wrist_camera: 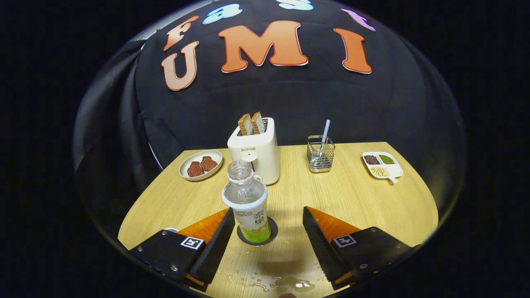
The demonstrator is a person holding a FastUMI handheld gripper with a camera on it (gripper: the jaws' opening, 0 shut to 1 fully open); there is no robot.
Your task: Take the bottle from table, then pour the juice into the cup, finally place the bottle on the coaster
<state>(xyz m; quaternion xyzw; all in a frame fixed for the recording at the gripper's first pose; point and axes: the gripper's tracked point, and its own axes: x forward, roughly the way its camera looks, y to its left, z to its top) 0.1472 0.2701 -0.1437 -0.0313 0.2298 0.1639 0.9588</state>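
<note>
- The bottle [247, 207] stands upright on the coaster [271, 235], close beside the left finger, at eleven o'clock from the tool [265, 225].
- The tool gapes wide, gripping nothing.
- Spilled drops [269, 283] wet the tabletop [352, 194] at six o'clock.
- Risk: pulling away crookedly, the left finger likely tips the bottle.

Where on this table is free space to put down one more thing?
The widest bare wood lies between the rack, the divided dish and the open hand-held gripper. A smaller patch sits below the plate. Toaster, bottle and coaster crowd together; a spill wets the near edge.
</note>
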